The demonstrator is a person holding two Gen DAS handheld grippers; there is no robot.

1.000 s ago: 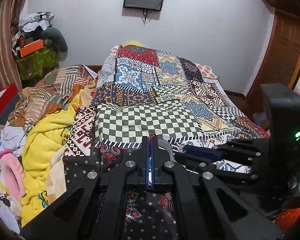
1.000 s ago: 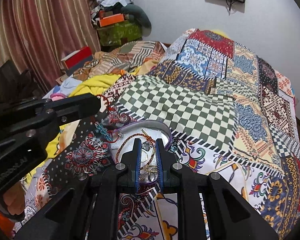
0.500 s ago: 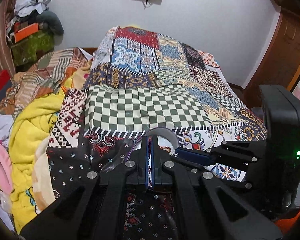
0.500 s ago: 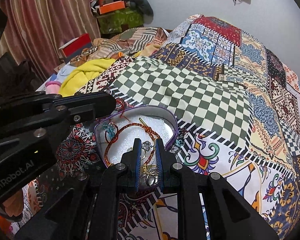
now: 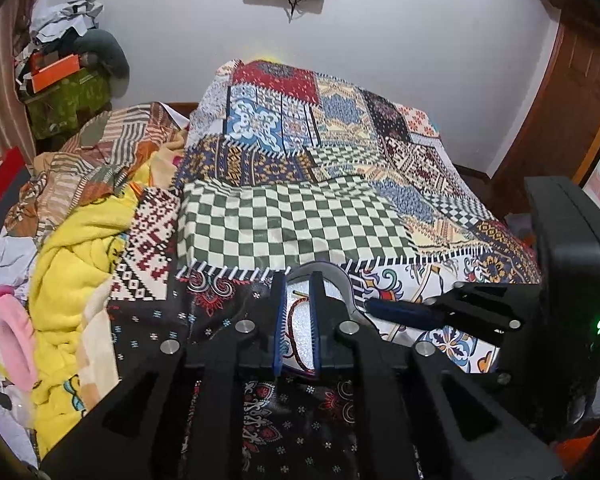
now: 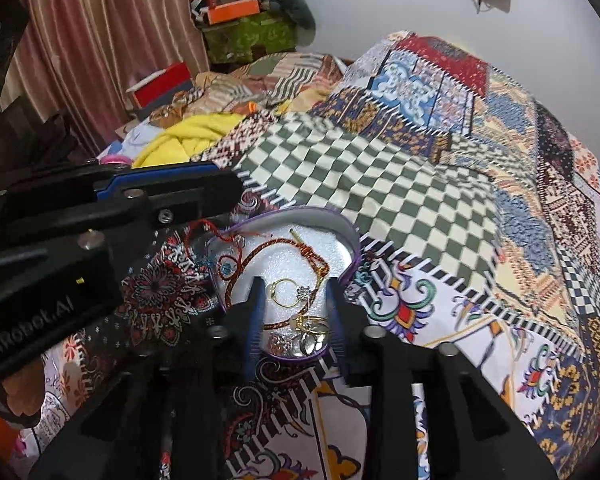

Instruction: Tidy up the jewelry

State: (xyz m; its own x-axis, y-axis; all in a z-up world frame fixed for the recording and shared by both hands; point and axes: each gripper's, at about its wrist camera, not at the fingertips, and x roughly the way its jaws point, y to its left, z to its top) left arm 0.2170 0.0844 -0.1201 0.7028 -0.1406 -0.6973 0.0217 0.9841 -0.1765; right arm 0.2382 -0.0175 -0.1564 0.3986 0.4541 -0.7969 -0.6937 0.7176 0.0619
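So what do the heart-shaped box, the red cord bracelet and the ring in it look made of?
Heart-shaped box: seemingly a thin rigid wall, grey inside with a purple edge, lined with white sparkly foam-like padding; card or tin, hard to tell. Red cord bracelet: braided thread, matte, with gold strands. Ring: shiny yellow metal with a clear stone, gold-toned at least.

One heart-shaped tin (image 6: 350,240) sits on my bed's one patchwork quilt (image 6: 400,196), holding two red cord bracelets (image 6: 260,258), one gold hoop (image 6: 286,294) and a small tangle I cannot count.
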